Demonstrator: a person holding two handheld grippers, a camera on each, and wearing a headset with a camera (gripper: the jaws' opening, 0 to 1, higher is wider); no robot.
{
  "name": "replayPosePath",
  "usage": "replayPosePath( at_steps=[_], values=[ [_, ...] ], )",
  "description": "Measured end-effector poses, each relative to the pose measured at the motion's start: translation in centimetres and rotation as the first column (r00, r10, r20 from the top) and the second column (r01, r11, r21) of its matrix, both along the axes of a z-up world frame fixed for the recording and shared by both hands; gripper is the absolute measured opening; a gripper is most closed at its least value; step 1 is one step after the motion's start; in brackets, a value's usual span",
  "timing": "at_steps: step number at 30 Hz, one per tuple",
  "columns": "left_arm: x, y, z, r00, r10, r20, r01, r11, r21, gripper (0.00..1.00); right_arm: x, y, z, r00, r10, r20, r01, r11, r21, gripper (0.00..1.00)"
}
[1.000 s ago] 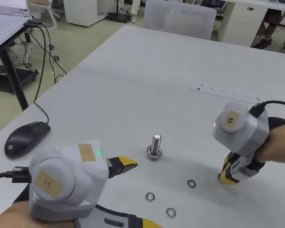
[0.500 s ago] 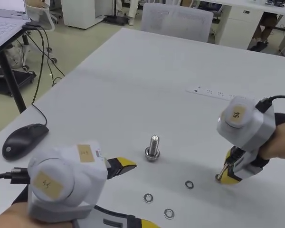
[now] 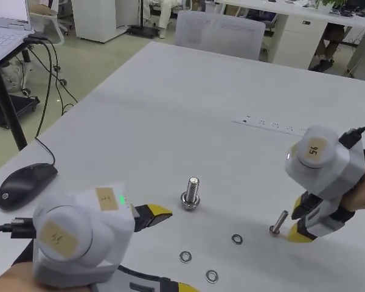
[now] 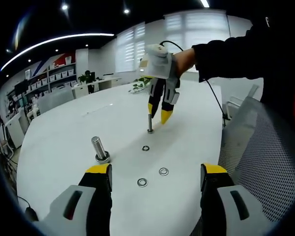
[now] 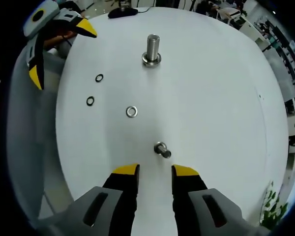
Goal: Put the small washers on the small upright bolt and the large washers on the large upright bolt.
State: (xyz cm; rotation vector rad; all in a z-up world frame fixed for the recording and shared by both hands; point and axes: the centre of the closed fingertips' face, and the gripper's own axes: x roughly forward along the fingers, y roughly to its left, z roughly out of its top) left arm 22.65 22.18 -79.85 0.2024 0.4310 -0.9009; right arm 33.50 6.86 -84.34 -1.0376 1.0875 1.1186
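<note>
Right gripper [image 5: 156,170] is hovering tip-down just behind the small bolt [image 5: 162,149], its fingers standing a narrow gap apart with nothing between them; the bolt is sitting just ahead of the yellow tips, not inside them, so I am judging it to be standing free on its head and the gripper to be placed there to steady or check it. In the left gripper view the bolt is reading as upright; in the head view it is appearing to lean, which may be camera angle only. Left gripper [image 4: 156,171] is waiting low at the near edge of the table [image 3: 170,109], fingers spread wide and gripping nothing, aimed across the washers [image 3: 185,257], probably staged for the first pick. Three washers are lying flat and apart from each other on the table between the two bolts and the left gripper, none threaded yet; the one nearest the small bolt is looking brighter and perhaps larger, but sizes are too small to sort with confidence. Large bolt [image 3: 191,193] is standing upright, head down, well apart from the small bolt, with a ring-like collar at its base; I cannot tell whether that is a washer or the bolt head. Bolts are bright threaded steel cylinders; washers are thin metal rings; table is smooth matte white, so rings lying flush are likely needing an edge-on pinch. Finger tips are yellow, wedge-shaped, on black and grey bodies
</note>
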Motion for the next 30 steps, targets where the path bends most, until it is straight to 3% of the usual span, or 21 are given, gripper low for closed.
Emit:
replayPosePath(
  at_steps=[11, 17, 24, 30],
  values=[
    [0.0, -0.1, 0.4, 1.000, -0.004, 0.012, 0.004, 1.000, -0.003, 0.73, -2.9, 1.1, 0.2, 1.000, 0.010, -0.027, -0.009, 1.000, 0.021, 0.27],
    [0.1, -0.1, 0.6, 1.000, -0.002, 0.020, 0.002, 1.000, -0.007, 0.73, -4.5, 2.6, 0.0, 0.998, 0.054, -0.044, -0.053, 0.998, 0.024, 0.26],
    [0.0, -0.2, 1.0, 1.000, -0.005, 0.028, 0.005, 1.000, -0.005, 0.73, -5.0, 5.2, 0.2, 0.994, 0.105, -0.041, -0.103, 0.994, 0.040, 0.26],
    [-0.1, -0.3, 1.1, 0.999, -0.003, 0.033, 0.003, 1.000, -0.007, 0.73, -4.4, 6.7, -0.4, 0.991, 0.134, -0.025, -0.133, 0.991, 0.028, 0.25]
  ],
)
